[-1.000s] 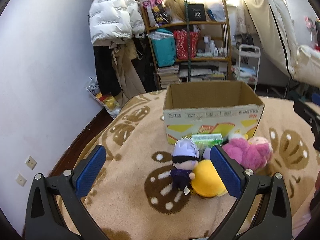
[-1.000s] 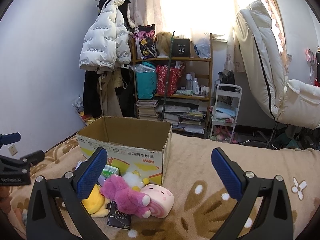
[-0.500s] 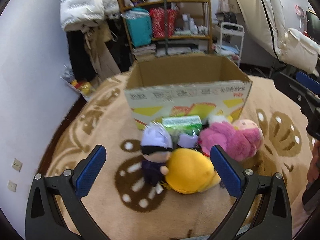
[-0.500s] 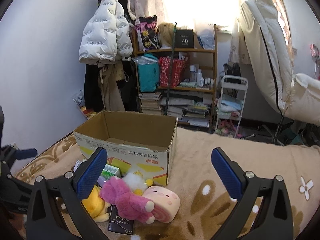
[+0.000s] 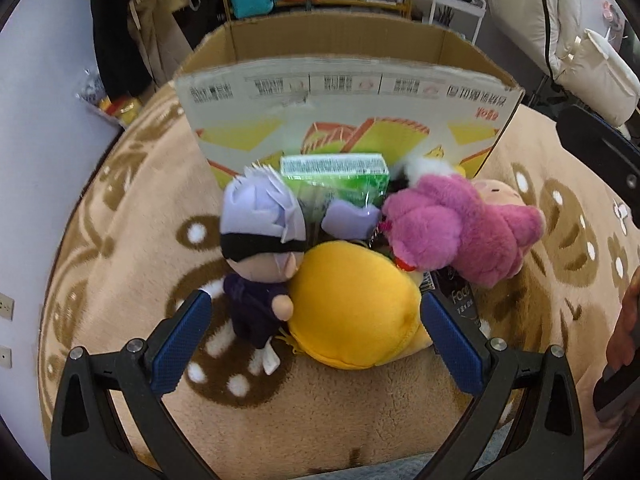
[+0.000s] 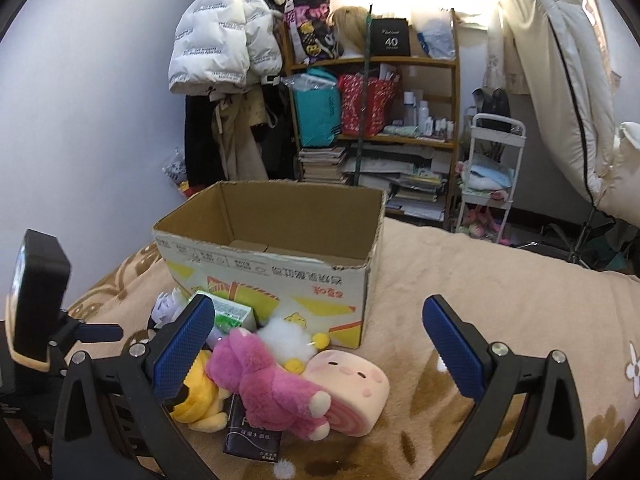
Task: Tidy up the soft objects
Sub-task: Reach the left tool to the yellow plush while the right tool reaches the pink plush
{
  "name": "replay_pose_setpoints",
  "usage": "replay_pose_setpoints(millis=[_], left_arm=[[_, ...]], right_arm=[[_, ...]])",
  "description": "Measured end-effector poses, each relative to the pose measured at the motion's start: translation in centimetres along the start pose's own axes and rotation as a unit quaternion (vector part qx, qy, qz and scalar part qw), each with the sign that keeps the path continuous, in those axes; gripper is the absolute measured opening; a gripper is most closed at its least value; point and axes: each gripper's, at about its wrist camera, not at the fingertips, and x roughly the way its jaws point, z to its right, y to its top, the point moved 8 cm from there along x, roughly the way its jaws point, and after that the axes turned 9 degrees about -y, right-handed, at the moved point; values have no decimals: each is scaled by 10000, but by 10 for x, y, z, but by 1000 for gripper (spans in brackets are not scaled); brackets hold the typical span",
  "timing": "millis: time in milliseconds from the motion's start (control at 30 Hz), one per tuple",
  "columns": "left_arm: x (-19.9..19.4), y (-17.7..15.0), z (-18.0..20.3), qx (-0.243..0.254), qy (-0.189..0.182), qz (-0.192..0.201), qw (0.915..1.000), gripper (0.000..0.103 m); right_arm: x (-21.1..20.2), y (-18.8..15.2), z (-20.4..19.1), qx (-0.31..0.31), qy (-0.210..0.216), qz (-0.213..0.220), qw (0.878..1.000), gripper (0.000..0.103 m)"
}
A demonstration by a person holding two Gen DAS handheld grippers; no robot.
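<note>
A pile of soft toys lies on the beige blanket in front of an open cardboard box [image 5: 344,80]. A yellow plush [image 5: 352,304] sits between the pads of my open left gripper [image 5: 316,332], with a white-haired doll [image 5: 260,248] at its left. A pink plush [image 5: 456,232] and a pink roll cushion [image 6: 352,388] lie to the right. My right gripper [image 6: 320,344] is open and empty, above and beside the pile; the box [image 6: 276,248] stands behind it. The left gripper's body [image 6: 36,300] shows at the left of the right wrist view.
A green carton [image 5: 336,176] leans on the box front and a dark packet [image 6: 252,436] lies under the toys. A wooden shelf [image 6: 376,120], a white cart [image 6: 492,176], hung coats [image 6: 224,40] and a chair [image 6: 560,80] stand behind. The blanket [image 6: 520,300] spreads to the right.
My left gripper has moved forward and down to the pile, and its pads now flank the yellow plush. The right gripper has shifted slightly closer to the box.
</note>
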Motion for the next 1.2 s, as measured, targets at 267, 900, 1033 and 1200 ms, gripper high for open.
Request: replay_pose_setpoints(millis=[267,900,1033,1200], left_arm=[[27,-9,6,49,-65,-475,9988,102],[42,-8,10,-22,37,-603,9982,103],[43,-8,9,-40,7,-621,9981,103],[47,-6,1,-125,-37,-668,9977,103]], right_arm=[[22,-19,-20,-12,622,-591,9963,86],[52,-61,-34,-141,919,-1631,9822,66],[51,-63,-35,-173,899,-1672,9817,66],[51,-63,-36,-301,781,-1688,9821,66]])
